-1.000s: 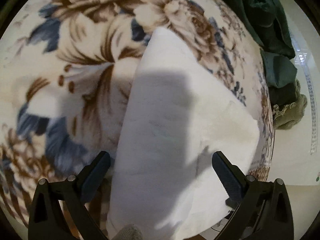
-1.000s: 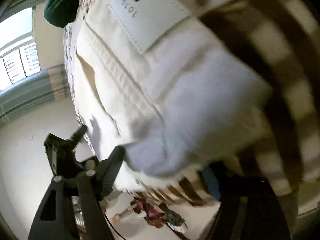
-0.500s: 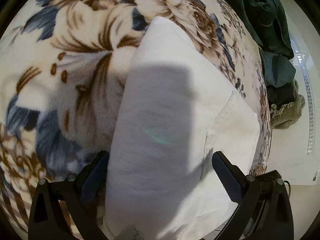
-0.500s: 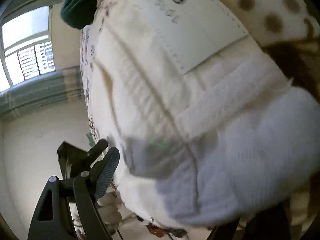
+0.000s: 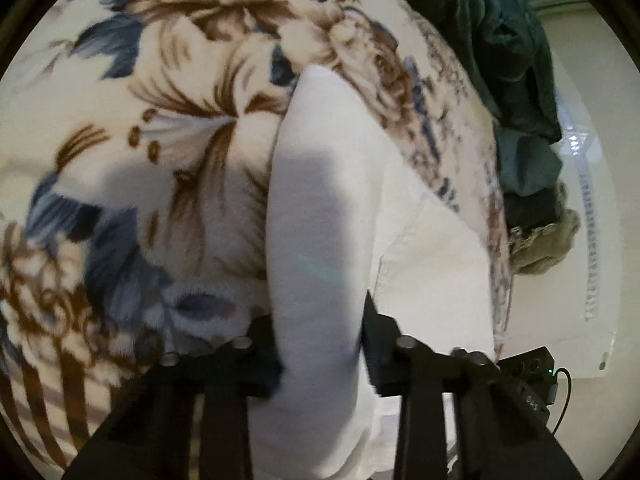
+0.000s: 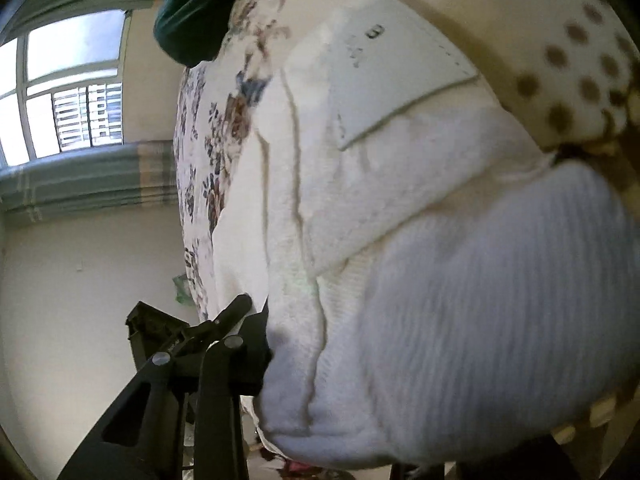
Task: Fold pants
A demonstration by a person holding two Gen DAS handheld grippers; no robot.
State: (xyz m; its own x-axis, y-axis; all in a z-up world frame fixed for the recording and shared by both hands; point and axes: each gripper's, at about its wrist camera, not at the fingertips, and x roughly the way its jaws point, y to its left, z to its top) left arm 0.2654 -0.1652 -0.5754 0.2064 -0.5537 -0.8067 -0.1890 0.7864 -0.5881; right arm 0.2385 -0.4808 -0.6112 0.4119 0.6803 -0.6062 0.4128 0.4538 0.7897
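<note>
The white pants (image 5: 340, 208) lie folded on a floral blanket (image 5: 160, 120). My left gripper (image 5: 320, 344) is shut on the near folded edge of the pants, with cloth bunched between the two black fingers. In the right wrist view the pants (image 6: 380, 208) fill the frame, with a sewn label patch (image 6: 396, 80) and the ribbed waistband (image 6: 500, 288) close to the lens. My right gripper (image 6: 360, 360) is closed in on the waistband end; only its left finger (image 6: 256, 344) shows, pressed against the cloth.
A pile of dark green clothes (image 5: 500, 40) and an olive garment (image 5: 540, 248) lie at the blanket's far right edge. Pale floor (image 5: 580, 320) lies beyond. A window (image 6: 68, 88) and a wall are at the left of the right wrist view.
My left gripper's fingers closed from wide open onto the near edge of the pants. My right gripper moved in closer and its left finger closed against the waistband end.
</note>
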